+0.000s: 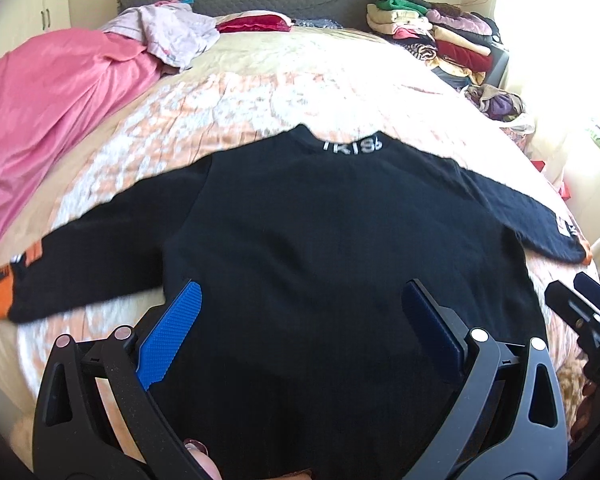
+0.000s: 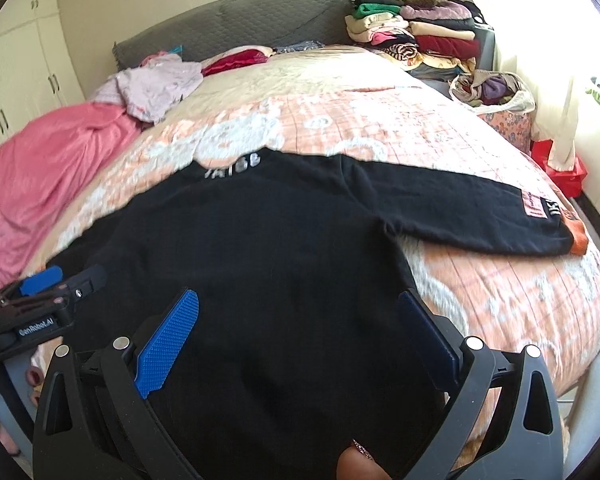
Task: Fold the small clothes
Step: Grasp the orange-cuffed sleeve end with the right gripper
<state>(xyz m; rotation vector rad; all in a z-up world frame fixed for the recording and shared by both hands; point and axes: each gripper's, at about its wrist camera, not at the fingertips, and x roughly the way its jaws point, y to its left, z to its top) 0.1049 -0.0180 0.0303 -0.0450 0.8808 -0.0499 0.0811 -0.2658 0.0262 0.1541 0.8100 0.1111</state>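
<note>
A black long-sleeved sweater [image 1: 320, 220] with white collar lettering and orange cuffs lies flat on the bed, back up, sleeves spread out; it also shows in the right wrist view [image 2: 260, 248]. My left gripper [image 1: 302, 300] is open, jaws wide apart over the sweater's lower body. My right gripper [image 2: 300, 308] is open too, over the lower right part of the body, with nothing between its blue pads. The right gripper shows at the right edge of the left wrist view [image 1: 584, 308]; the left gripper shows at the left edge of the right wrist view [image 2: 44, 300].
The bed has a peach and white quilt [image 1: 260, 92]. A pink sheet [image 1: 52, 120] and a lilac garment [image 1: 172, 32] lie at the far left. Stacks of folded clothes [image 1: 432, 28] sit at the far right corner. A grey headboard [image 2: 240, 20] and cupboards [image 2: 16, 80] stand behind.
</note>
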